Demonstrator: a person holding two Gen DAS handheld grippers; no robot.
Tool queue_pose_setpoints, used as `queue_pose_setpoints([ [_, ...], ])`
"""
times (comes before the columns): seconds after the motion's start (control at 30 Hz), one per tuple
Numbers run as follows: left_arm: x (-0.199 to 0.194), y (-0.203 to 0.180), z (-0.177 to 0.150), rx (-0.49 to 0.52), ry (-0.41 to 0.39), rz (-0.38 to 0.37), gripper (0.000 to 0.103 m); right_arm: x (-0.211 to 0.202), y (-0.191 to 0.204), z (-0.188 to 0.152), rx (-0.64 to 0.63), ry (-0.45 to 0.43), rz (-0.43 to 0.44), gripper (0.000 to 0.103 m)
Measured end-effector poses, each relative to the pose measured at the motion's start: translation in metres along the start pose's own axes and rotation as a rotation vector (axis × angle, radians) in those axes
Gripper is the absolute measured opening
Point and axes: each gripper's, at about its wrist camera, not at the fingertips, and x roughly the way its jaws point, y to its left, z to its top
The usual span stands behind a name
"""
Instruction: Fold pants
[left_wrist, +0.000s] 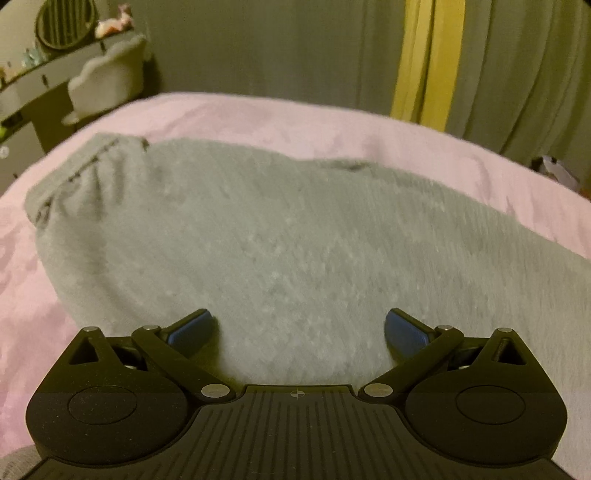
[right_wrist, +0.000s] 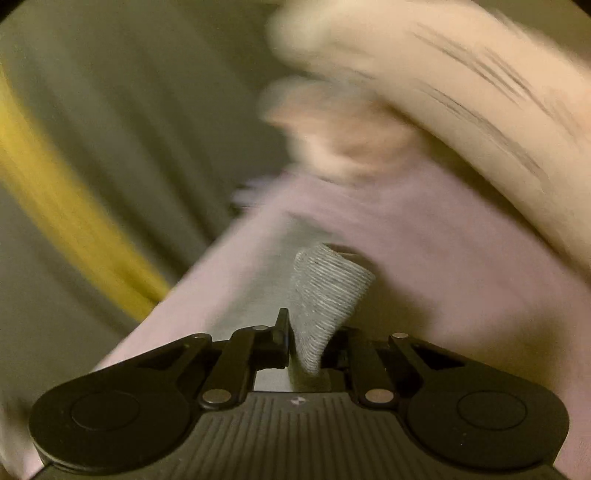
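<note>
Grey ribbed pants (left_wrist: 240, 236) lie spread on a pink bedspread (left_wrist: 258, 110), waistband at the far left. My left gripper (left_wrist: 298, 325) is open just above the pants' near part, blue pads (left_wrist: 192, 326) wide apart, holding nothing. In the right wrist view, my right gripper (right_wrist: 306, 332) is shut on a fold of the grey pants fabric (right_wrist: 325, 291), which sticks up between the jaws. The rest of that view is motion-blurred, with pink bedspread (right_wrist: 443, 277) behind.
Grey curtains with a yellow strip (left_wrist: 424, 66) hang behind the bed. A dresser with a round fan and a grey chair (left_wrist: 110, 77) stands at the far left. A blurred pale pillow or bedding (right_wrist: 443, 74) lies at the upper right.
</note>
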Motion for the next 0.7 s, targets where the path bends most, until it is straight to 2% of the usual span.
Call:
queue_pose_setpoints([
  [0.1, -0.01, 0.003, 0.001, -0.018, -0.058, 0.024, 0.103, -0.007, 0.092, -0.013, -0.228, 0.0, 0.204, 0.01],
  [0.17, -0.015, 0.006, 0.002, -0.031, -0.085, 0.03, 0.103, -0.004, 0.146, -0.044, -0.368, 0.057, 0.337, 0.011],
  [0.23, -0.02, 0.011, 0.002, -0.047, -0.107, 0.024, 0.103, 0.006, 0.179, -0.082, -0.457, 0.141, 0.422, 0.011],
  [0.3, -0.023, 0.014, 0.002, -0.06, -0.11, 0.007, 0.103, 0.03, 0.205, -0.133, -0.522, 0.294, 0.443, 0.011],
  [0.4, -0.022, 0.018, 0.002, -0.072, -0.095, 0.0, 0.103, 0.065, 0.22, -0.192, -0.587, 0.555, 0.385, 0.011],
  [0.5, -0.02, 0.02, 0.003, -0.076, -0.087, -0.023, 0.103, 0.045, 0.232, -0.205, -0.709, 0.495, 0.394, 0.012],
  [0.57, -0.017, 0.019, 0.003, -0.072, -0.084, -0.041, 0.103, 0.037, 0.231, -0.199, -0.685, 0.493, 0.426, 0.013],
  [0.6, -0.016, 0.019, 0.002, -0.071, -0.081, -0.045, 0.103, 0.036, 0.23, -0.196, -0.664, 0.506, 0.441, 0.016],
  [0.7, -0.012, 0.02, 0.002, -0.078, -0.064, -0.065, 0.103, 0.034, 0.223, -0.183, -0.534, 0.621, 0.515, 0.035],
])
